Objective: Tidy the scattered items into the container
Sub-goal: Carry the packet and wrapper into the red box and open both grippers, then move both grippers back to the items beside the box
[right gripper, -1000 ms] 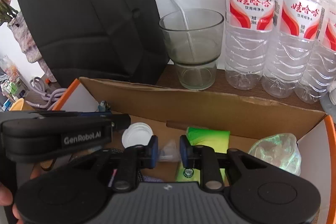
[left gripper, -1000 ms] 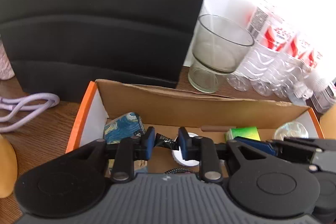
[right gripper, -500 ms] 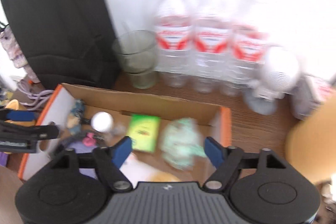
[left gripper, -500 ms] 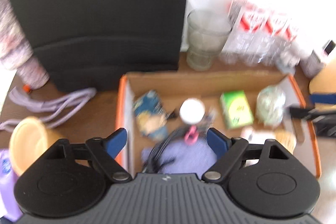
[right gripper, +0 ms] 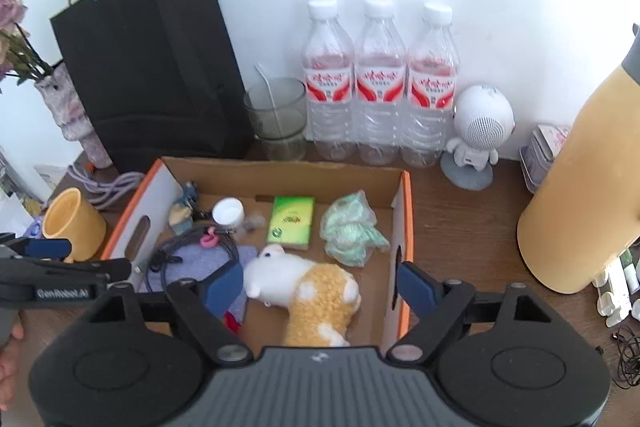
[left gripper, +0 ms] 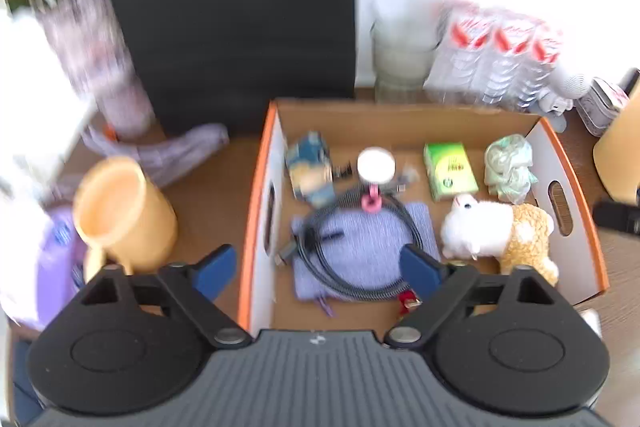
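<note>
An open cardboard box (left gripper: 400,119) (right gripper: 280,173) with orange rims holds a plush toy (left gripper: 496,229) (right gripper: 308,283), a green packet (left gripper: 450,171) (right gripper: 291,223), a crumpled pale green bag (left gripper: 510,165) (right gripper: 352,227), a white cap (left gripper: 376,165) (right gripper: 228,211), a black cable (left gripper: 352,251) on a lilac cloth (left gripper: 368,251), and a blue patterned item (left gripper: 310,171). My left gripper (left gripper: 320,269) is open and empty, raised above the box's near left side. My right gripper (right gripper: 320,281) is open and empty above the plush toy.
A black paper bag (right gripper: 148,67), a glass (right gripper: 278,119), three water bottles (right gripper: 378,83) and a white robot speaker (right gripper: 478,135) stand behind the box. A yellow cup (left gripper: 124,211) (right gripper: 72,223) is left of it. A large yellow flask (right gripper: 580,187) stands right.
Both grippers opened, let go of the small items they held in the box, and pulled up and back. The whole box now shows.
</note>
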Available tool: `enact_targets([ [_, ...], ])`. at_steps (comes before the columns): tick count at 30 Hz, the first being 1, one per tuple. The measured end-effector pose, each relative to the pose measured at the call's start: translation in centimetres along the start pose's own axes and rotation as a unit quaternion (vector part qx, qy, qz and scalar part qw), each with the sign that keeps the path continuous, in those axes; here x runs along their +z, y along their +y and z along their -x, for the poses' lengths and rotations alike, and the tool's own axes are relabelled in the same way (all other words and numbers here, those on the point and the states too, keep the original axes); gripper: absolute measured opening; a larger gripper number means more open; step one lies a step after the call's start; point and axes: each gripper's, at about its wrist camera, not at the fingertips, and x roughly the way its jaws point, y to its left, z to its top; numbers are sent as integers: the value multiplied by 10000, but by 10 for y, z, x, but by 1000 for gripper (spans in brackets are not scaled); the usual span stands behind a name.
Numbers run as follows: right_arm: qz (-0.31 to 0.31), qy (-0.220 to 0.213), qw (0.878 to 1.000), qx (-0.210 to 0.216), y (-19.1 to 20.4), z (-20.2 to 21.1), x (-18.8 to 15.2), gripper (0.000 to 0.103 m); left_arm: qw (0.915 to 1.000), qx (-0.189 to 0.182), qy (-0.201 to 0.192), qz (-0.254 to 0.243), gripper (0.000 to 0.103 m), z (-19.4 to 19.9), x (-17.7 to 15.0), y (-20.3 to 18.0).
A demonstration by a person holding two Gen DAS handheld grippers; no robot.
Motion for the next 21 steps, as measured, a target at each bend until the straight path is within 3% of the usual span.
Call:
enact_targets([
  [5,369,-1408,9890,-265,21,25,-43,88,9941,-219,-1027,273,95,26,-38,-4],
  [9,281,-2023,9788,-123,25,33,-74,88,9779,-280,-2027,427,97,45,-70,-10],
  [12,259,-2275,9733,-140,26,34,-91,88,9708,-272,-2356,364,97,50,-82,-15],
  [18,154,-2199,9752,-180,32,33,-118,88,9660,-402,-2533,328,97,52,-94,-14],
  [21,83,-2244,9745,-53,32,49,-150,88,9554,-531,-2903,107,103,64,-133,-3],
])
